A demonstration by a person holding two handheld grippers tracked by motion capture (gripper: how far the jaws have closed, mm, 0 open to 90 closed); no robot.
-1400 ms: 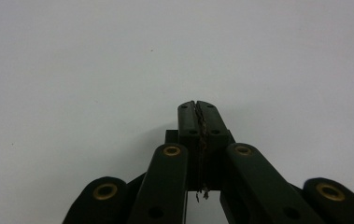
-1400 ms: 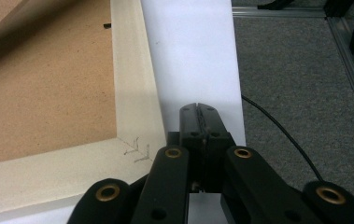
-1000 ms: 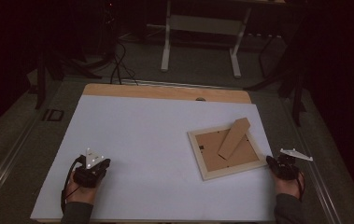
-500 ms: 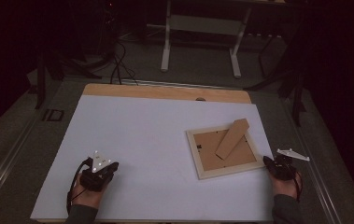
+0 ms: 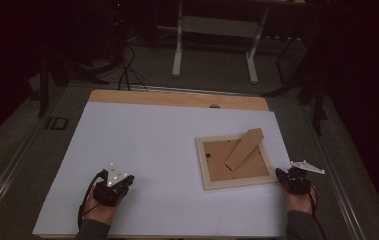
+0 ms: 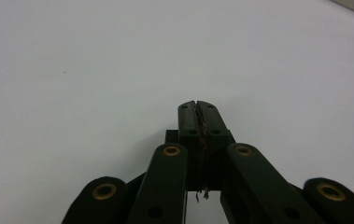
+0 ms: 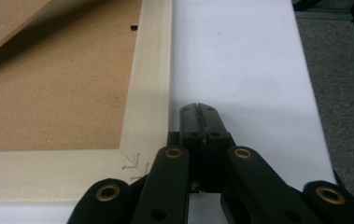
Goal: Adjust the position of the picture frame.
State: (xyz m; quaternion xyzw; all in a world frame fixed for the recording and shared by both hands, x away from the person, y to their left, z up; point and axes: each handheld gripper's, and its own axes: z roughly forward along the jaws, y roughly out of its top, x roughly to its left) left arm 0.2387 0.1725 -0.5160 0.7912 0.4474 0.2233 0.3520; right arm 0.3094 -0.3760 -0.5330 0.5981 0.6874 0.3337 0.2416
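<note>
A pale wooden picture frame (image 5: 234, 160) lies face down on the white table cover (image 5: 152, 145), its brown backing up and its stand (image 5: 244, 148) folded out. My right gripper (image 5: 280, 174) rests just off the frame's near right corner, jaws pressed together with nothing between them; its own view shows the frame's corner (image 7: 144, 140) right beside the tips (image 7: 198, 108). My left gripper (image 5: 127, 180) sits on bare white cover at the front left, shut and empty, its tips (image 6: 197, 105) over blank white surface.
A strip of wooden tabletop (image 5: 177, 98) shows past the cover's far edge. Grey carpet (image 7: 338, 70) lies beyond the table's right edge. White table legs (image 5: 179, 50) and cables (image 5: 124, 65) stand on the floor behind.
The left gripper has slid to the right and slightly nearer along the front of the cover. The right gripper edged a little toward the frame's corner.
</note>
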